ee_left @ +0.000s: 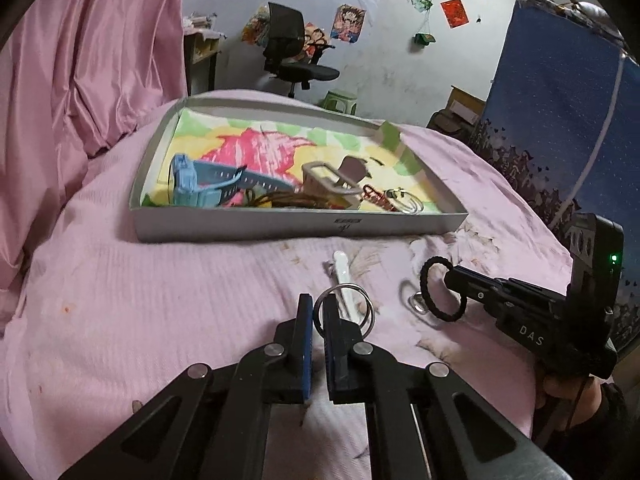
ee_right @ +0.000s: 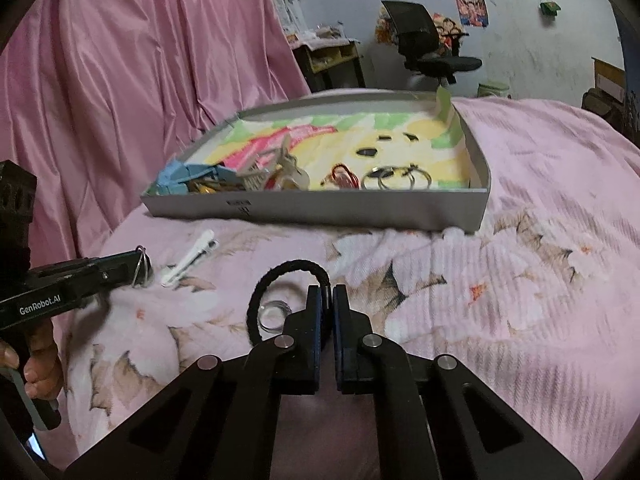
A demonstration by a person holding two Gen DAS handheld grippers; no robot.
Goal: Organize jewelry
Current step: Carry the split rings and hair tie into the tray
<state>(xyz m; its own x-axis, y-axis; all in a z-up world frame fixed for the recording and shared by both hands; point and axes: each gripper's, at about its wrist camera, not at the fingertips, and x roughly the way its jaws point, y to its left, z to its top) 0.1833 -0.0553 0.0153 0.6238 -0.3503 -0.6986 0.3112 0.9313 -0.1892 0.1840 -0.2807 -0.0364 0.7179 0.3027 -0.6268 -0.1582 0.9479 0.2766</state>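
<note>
Left gripper (ee_left: pixel 316 312) pinching a metal ring (ee_left: pixel 345 307); right gripper (ee_right: pixel 328 300) clamped on a black hair tie (ee_right: pixel 280 276). Straight ahead of both, beyond the white clip (ee_left: pixel 344 276), the tray (ee_left: pixel 304 224), long side facing.

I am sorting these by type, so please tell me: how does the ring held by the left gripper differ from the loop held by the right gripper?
The metal ring is silver, shiny and thin; the black hair tie is dark, matte and thicker. The ring looks rigid and evenly round, while the tie is soft and bent into an uneven loop. Both are pinched at one edge, the ring by the left gripper, the tie by the right gripper, above the pink bedspread.
</note>
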